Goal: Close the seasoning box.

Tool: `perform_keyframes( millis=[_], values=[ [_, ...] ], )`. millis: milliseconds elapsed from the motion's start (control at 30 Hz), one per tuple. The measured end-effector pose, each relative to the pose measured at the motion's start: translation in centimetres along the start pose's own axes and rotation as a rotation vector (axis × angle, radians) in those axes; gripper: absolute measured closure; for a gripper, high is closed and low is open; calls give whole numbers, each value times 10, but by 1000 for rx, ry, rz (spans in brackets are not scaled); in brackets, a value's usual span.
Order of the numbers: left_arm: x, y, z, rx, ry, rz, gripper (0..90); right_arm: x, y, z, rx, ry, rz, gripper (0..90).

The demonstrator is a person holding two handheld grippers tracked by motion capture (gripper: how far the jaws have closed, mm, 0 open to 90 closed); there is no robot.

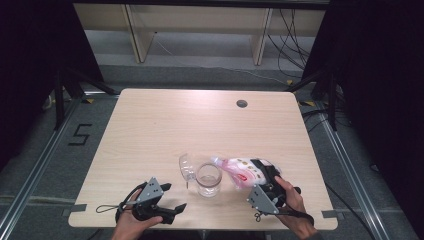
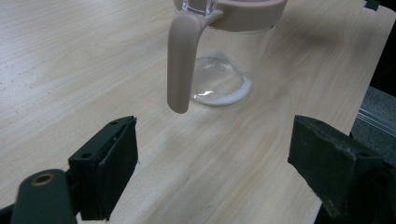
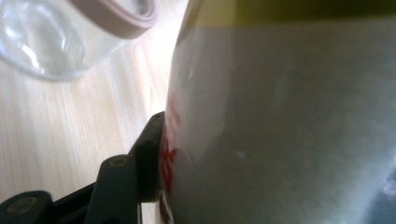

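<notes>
Tilting toward jug [image 1: 208, 179], bag [image 1: 243, 171] clamped in right claw [image 1: 268, 176]

A pale bottle [image 3: 289, 130], close up and blurred, fills the right side, with red print near its left edge and a yellow band along the top. One black jaw of the right claw [image 3: 154, 154] presses against it. At upper left a clear glass jar [image 3: 60, 37] with a pinkish rim stands on the light wooden worktop [image 3: 70, 130].

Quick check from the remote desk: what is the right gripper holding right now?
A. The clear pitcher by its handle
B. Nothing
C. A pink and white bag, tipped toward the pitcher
C: in the high view the right gripper clamps the pink and white bag, whose end points at the clear pitcher.
</notes>
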State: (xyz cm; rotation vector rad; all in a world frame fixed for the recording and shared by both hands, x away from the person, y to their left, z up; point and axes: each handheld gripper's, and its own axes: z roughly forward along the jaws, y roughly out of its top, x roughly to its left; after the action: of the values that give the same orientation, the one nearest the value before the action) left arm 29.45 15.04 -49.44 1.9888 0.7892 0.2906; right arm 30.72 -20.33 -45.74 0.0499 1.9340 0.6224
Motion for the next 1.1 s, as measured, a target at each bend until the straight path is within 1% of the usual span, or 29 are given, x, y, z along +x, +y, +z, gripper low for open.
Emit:
perform_keyframes(
  millis=[33, 67, 100, 133, 200, 233, 300, 333, 367, 400, 467, 533, 567, 600, 633, 667, 700, 733, 767, 800, 833, 867, 900, 933, 967, 1000, 1033, 1067, 1100],
  values=[
    [0, 0, 0, -5, -2, -3, 154, 1, 1, -1, 4, -1, -30, 466],
    [0, 0, 0, -3, -2, 6, 154, 1, 4, -1, 4, -1, -94, 467],
    [1, 0, 0, -3, -2, 19, 154, 4, 5, -1, 7, -1, -100, 467],
    [1, 0, 0, -2, -3, 17, 154, 4, 6, -1, 21, -8, -150, 468],
    [1, 0, 0, -1, -5, 19, 154, 7, 9, -2, 49, -19, -200, 468],
    [1, 0, 0, 0, -5, 17, 154, 8, 11, -2, 54, -26, -250, 469],
    [1, 0, 0, 0, -5, 18, 154, 6, 14, -1, 46, -15, -333, 470],
    [1, 0, 0, -1, -4, 17, 154, 9, 12, 0, 38, 3, -272, 470],
    [1, 0, 0, -1, -1, 15, 154, 9, 13, 0, 34, 0, -290, 471],
    [1, 0, 0, -3, -4, 15, 154, 11, 13, 0, 35, 2, -281, 471],
    [1, 0, 0, -1, -4, 19, 154, 11, 15, 1, 52, -9, -362, 472],
    [1, 0, 0, -1, -3, 14, 154, 13, 15, 2, 83, -12, -412, 472],
    [0, 0, 1, -5, -3, 12, 154, 12, 17, 2, 91, -19, -479, 472],
    [0, 0, 1, -8, -7, 8, 154, 13, 16, 2, 95, -20, -477, 473],
    [1, 0, 0, 3, -1, 20, 154, 13, 17, 2, 99, -19, -505, 473],
    [0, 0, 0, 4, 0, 14, 154, 13, 17, 2, 102, -22, -520, 474],
    [-2, -1, 2, -12, -2, -16, 154, 12, 18, 3, 96, -24, -548, 474],
    [-1, -1, 2, -14, -5, -19, 154, 11, 19, 2, 89, -40, -564, 474],
    [0, 0, 1, 2, 0, -2, 154, 14, 18, 2, 115, -29, -536, 475],
    [0, 0, 1, -1, -2, -6, 153, 13, 18, 2, 112, -28, -561, 475],
    [0, -1, 1, -3, -1, -11, 153, 11, 20, 3, 89, -49, -610, 476],
    [0, -1, 1, -2, -1, -13, 153, 11, 21, 3, 89, -53, -629, 476],
    [-1, -1, 2, -7, -1, -19, 153, 13, 18, 2, 102, -58, -579, 476],
    [0, -1, 2, -7, -1, -14, 153, 12, 19, 2, 103, -57, -595, 477],
    [0, -1, 2, -6, -1, -13, 153, 9, 21, 4, 76, -74, -653, 477],
    [0, -1, 2, -7, -2, -17, 153, 9, 21, 4, 85, -75, -666, 478],
    [-1, -1, 3, -7, -3, -14, 153, 13, 19, 2, 123, -76, -626, 477],
    [-2, -1, 3, -11, -3, -20, 153, 12, 19, 3, 124, -76, -657, 478],
    [-3, -1, 3, -7, 4, -23, 153, 11, 20, 3, 124, -76, -670, 478]
  ],
)
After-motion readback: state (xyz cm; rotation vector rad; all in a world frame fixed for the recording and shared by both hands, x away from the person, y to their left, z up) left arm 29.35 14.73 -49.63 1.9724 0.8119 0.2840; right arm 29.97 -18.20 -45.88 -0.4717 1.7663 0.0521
